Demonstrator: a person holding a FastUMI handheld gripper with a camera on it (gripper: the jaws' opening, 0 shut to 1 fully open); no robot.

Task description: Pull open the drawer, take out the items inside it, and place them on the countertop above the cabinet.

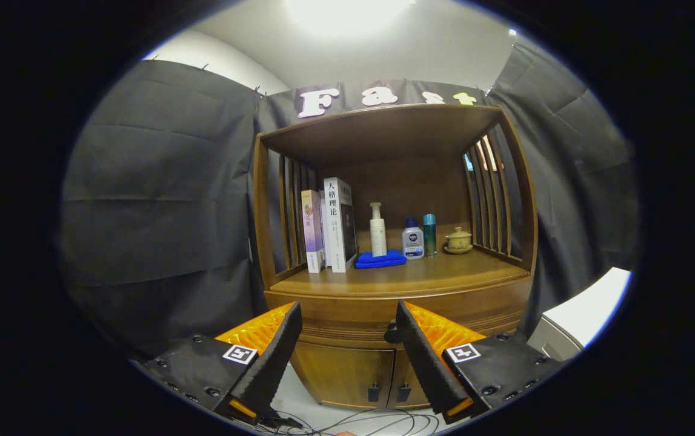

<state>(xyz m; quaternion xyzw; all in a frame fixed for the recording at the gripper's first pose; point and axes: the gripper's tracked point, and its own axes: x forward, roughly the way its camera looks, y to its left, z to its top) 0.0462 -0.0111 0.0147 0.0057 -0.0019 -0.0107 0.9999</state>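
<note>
Before the closed drawer (347,315), hand-held gripper (345,315) wide open, fingers apart, empty.

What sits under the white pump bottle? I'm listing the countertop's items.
A folded blue cloth lies under the white pump bottle on the countertop. The open claw hovers before the shut drawer, its contents hidden.

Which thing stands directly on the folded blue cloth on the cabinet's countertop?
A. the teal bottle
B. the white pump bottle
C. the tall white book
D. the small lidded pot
B: the white pump bottle stands on the folded blue cloth, between the books and the other bottles. The gripper is open, its fingers apart before the closed drawer.
</note>
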